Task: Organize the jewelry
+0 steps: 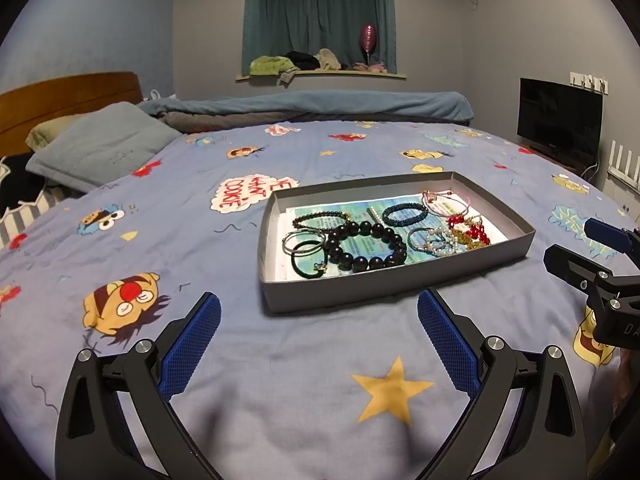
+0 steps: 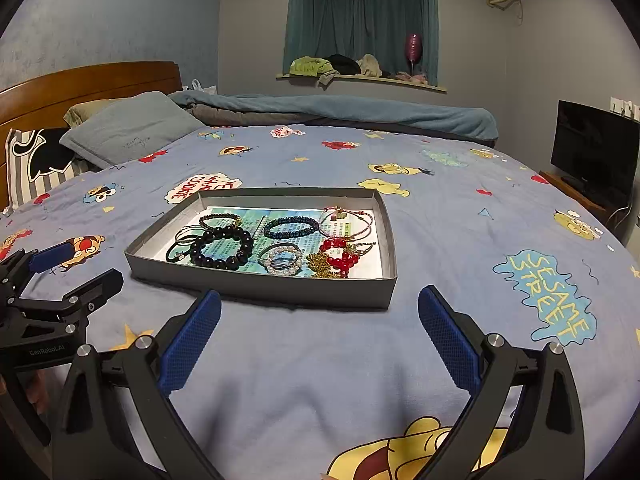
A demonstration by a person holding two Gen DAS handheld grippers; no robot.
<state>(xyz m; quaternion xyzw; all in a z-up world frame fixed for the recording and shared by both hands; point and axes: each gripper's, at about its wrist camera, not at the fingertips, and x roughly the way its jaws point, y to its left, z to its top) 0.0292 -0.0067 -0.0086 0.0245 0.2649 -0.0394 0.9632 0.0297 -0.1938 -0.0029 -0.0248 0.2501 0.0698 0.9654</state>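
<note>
A shallow grey box [image 1: 400,280] [image 2: 260,286] lies on the bed and holds several bracelets laid out on a printed paper. A large black bead bracelet [image 1: 366,246] [image 2: 222,248] lies near its middle, a red bead bracelet [image 1: 474,230] [image 2: 340,256] and a pearl one [image 2: 282,260] toward one end, thin hoops and a dark hair tie [image 1: 306,256] at the other. My left gripper [image 1: 319,320] is open and empty, just short of the box's near wall. My right gripper [image 2: 319,320] is open and empty, also in front of the box.
The bed has a blue Sesame Street sheet [image 1: 280,400]. Pillows [image 1: 100,148] and a wooden headboard [image 1: 68,100] are at the left, a rolled blanket [image 1: 320,106] at the back. A television [image 1: 560,120] stands to the right. Each gripper shows in the other's view [image 1: 600,276] [image 2: 48,292].
</note>
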